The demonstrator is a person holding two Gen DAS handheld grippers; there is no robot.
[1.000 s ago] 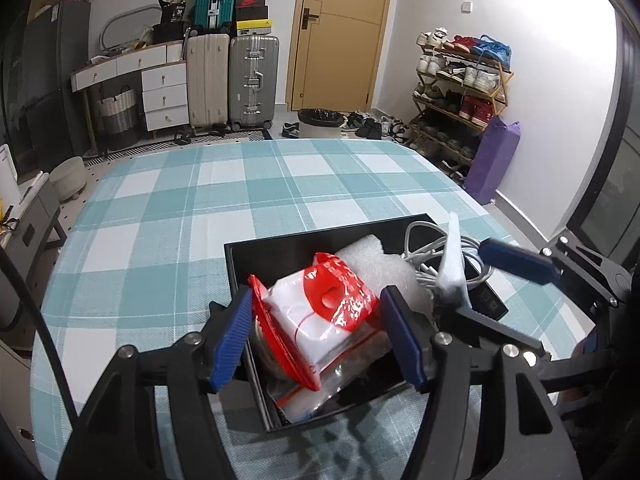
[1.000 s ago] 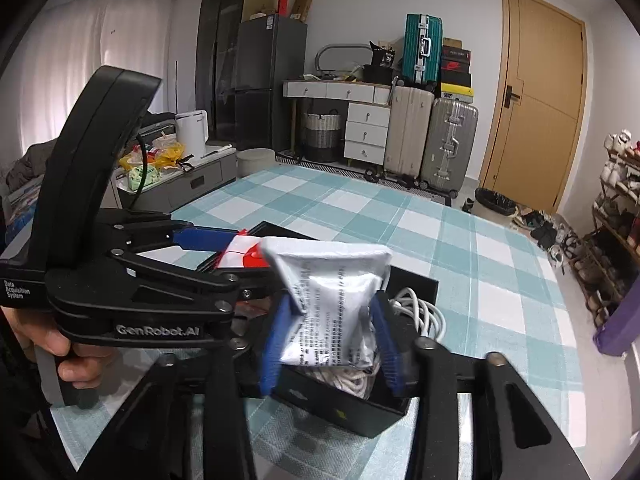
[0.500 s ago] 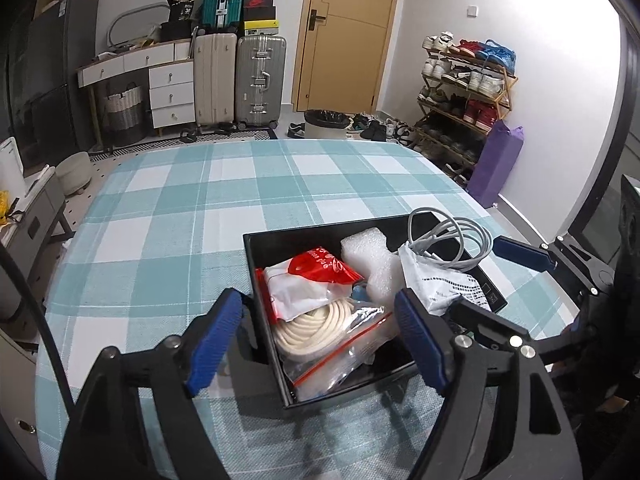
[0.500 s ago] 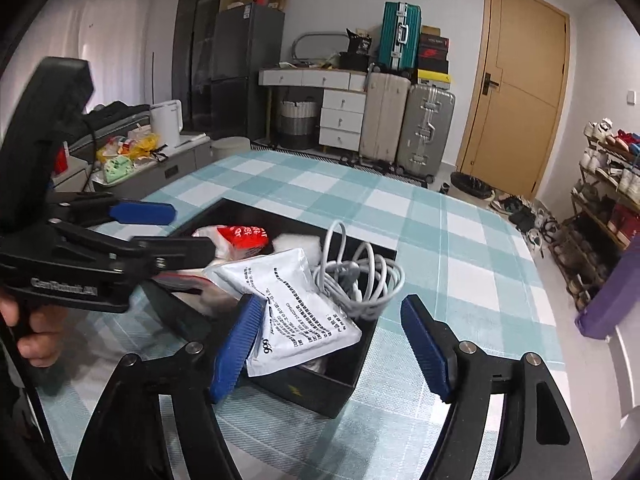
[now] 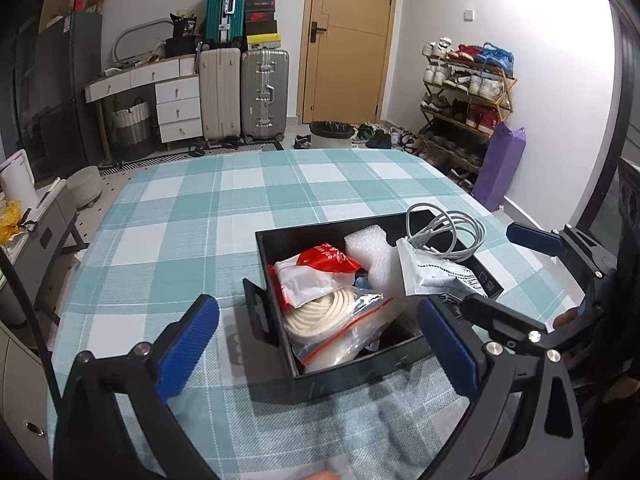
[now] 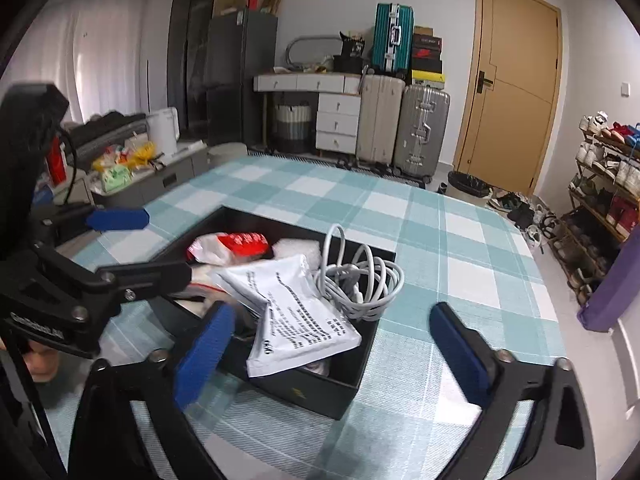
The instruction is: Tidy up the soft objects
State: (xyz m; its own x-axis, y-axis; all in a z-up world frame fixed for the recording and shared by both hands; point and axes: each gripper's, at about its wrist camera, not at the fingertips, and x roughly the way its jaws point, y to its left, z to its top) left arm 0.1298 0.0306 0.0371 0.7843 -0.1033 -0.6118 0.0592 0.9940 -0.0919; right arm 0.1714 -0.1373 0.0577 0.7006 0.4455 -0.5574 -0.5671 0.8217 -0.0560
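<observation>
A black box (image 5: 280, 240) (image 6: 320, 394) stands on the checked tablecloth. It holds a red-and-white bag (image 5: 316, 266) (image 6: 236, 244), a clear bag with coiled cream rope (image 5: 328, 316), white foam (image 5: 370, 250), a white printed pouch (image 5: 436, 276) (image 6: 296, 320) and a coiled white cable (image 5: 444, 236) (image 6: 360, 280). My left gripper (image 5: 320, 348) is open and empty, just in front of the box. My right gripper (image 6: 332, 356) is open and empty, near the box's pouch end.
The teal checked tablecloth (image 5: 224, 216) stretches beyond the box. Suitcases (image 5: 244, 92), drawers, a door and a shoe rack (image 5: 464, 96) stand behind the table. A low side unit (image 6: 140, 176) with clutter stands at the table's left in the right wrist view.
Left gripper let go of the red-and-white bag, right gripper let go of the white pouch; both now lie in the box. Both grippers opened and drew back from the box.
</observation>
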